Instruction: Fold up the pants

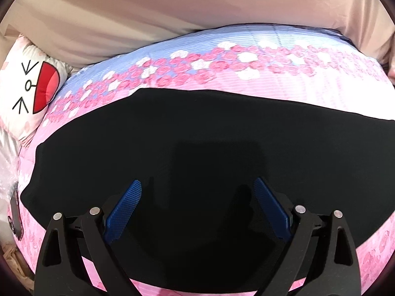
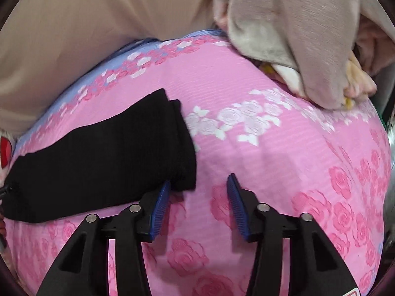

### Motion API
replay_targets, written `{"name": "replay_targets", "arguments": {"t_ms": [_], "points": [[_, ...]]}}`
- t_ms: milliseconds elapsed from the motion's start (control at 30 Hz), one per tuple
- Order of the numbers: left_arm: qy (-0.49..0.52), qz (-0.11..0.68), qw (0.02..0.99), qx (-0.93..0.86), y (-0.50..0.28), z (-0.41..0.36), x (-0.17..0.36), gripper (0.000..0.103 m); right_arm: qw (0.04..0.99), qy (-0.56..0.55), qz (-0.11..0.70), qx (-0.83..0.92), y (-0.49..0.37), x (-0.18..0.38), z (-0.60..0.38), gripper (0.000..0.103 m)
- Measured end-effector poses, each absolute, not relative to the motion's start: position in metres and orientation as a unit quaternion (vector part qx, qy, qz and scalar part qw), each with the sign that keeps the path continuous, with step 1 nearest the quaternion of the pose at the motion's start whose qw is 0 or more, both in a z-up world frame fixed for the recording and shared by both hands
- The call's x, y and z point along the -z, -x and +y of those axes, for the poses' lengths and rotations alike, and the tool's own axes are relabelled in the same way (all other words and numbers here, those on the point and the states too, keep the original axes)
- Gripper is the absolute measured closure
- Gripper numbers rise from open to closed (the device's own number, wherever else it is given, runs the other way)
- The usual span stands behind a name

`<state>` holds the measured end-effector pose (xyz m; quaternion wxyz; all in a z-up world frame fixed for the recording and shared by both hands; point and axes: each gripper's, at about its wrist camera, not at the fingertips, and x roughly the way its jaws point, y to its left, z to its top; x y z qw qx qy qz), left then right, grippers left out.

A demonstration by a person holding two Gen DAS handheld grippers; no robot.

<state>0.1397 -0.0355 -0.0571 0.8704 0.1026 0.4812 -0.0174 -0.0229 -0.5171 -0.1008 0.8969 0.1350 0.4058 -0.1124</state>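
Note:
Black pants [image 1: 187,143] lie flat on a pink flowered bedspread [image 1: 321,91], folded lengthwise with the legs stacked. My left gripper [image 1: 197,185] is open and hovers just above the middle of the pants, holding nothing. In the right wrist view the leg ends of the pants [image 2: 106,153] lie at the left, two cuffs slightly offset. My right gripper [image 2: 198,180] is open and empty over the bedspread [image 2: 271,172]; its left blue fingertip [image 2: 165,190] is at the lower corner of the cuffs.
A white cushion with a red cartoon mouth [image 1: 32,93] lies at the left. A beige curtain [image 1: 172,12] hangs behind the bed. A grey-beige blanket heap [image 2: 296,37] sits at the far right. A dark phone [image 1: 14,214] lies at the left bed edge.

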Motion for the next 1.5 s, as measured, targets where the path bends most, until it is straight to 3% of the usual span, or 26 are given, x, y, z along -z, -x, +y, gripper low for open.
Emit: {"name": "replay_targets", "arguments": {"t_ms": [33,167,267,333,400,500,667,700,767,800,900,967,1033,1067,1167,1233,1433,1467,1500], "points": [[-0.104,0.481,0.87,0.018,-0.139,-0.036,0.057,0.012,0.899,-0.134,0.401,0.114,0.02,0.093,-0.512,0.095],[-0.096,0.48,0.872,0.013,-0.135,-0.027,0.053,0.012,0.918,-0.1,0.352,0.154,0.031,0.05,-0.505,0.096],[-0.089,0.479,0.873,0.011,-0.133,-0.016,0.052,0.012,0.879,-0.068,0.405,0.242,0.026,0.077,-0.531,0.095],[-0.085,0.482,0.872,0.008,-0.133,-0.01,0.053,0.012,0.869,-0.11,0.404,0.262,0.038,0.082,-0.547,0.086],[-0.08,0.483,0.872,0.004,-0.134,-0.004,0.054,0.012,0.886,-0.175,0.369,0.221,0.052,0.07,-0.551,0.084],[-0.074,0.483,0.872,0.01,-0.134,-0.003,0.055,0.012,0.905,-0.184,0.342,0.17,0.038,0.051,-0.529,0.046],[-0.062,0.482,0.873,0.024,-0.132,-0.006,0.054,0.012,0.909,-0.081,0.383,0.147,-0.035,0.058,-0.486,0.045],[-0.061,0.48,0.875,0.024,-0.13,-0.003,0.052,0.012,0.9,-0.054,0.402,0.157,-0.057,0.071,-0.484,0.048],[-0.06,0.475,0.877,0.019,-0.127,0.005,0.05,0.011,0.891,-0.04,0.425,0.155,-0.077,0.086,-0.485,0.07],[-0.057,0.473,0.879,0.015,-0.125,0.012,0.048,0.011,0.895,-0.037,0.416,0.158,-0.078,0.079,-0.482,0.095],[-0.049,0.467,0.883,-0.007,-0.122,0.038,0.044,0.008,0.914,-0.038,0.368,0.167,-0.066,0.041,-0.48,0.097],[-0.046,0.459,0.887,-0.028,-0.121,0.055,0.044,0.006,0.903,-0.06,0.388,0.173,-0.066,0.052,-0.5,0.096],[-0.041,0.46,0.886,-0.042,-0.124,0.069,0.048,0.006,0.885,-0.08,0.425,0.172,-0.074,0.079,-0.514,0.087],[-0.034,0.466,0.883,-0.045,-0.125,0.076,0.051,0.006,0.892,-0.087,0.407,0.174,-0.068,0.078,-0.513,0.086],[-0.019,0.47,0.881,-0.053,-0.123,0.092,0.054,0.006,0.903,-0.089,0.374,0.192,-0.043,0.058,-0.498,0.068],[-0.013,0.468,0.882,-0.056,-0.12,0.103,0.054,0.006,0.906,-0.09,0.36,0.205,-0.028,0.053,-0.495,0.038],[0.015,0.469,0.881,-0.057,-0.117,0.131,0.058,0.006,0.885,-0.138,0.397,0.2,-0.018,0.088,-0.507,0.039],[0.017,0.469,0.881,-0.057,-0.118,0.134,0.059,0.006,0.886,-0.137,0.394,0.204,-0.019,0.091,-0.504,0.04],[0.02,0.47,0.881,-0.057,-0.117,0.137,0.059,0.006,0.884,-0.136,0.397,0.208,-0.02,0.089,-0.501,0.05]]}}
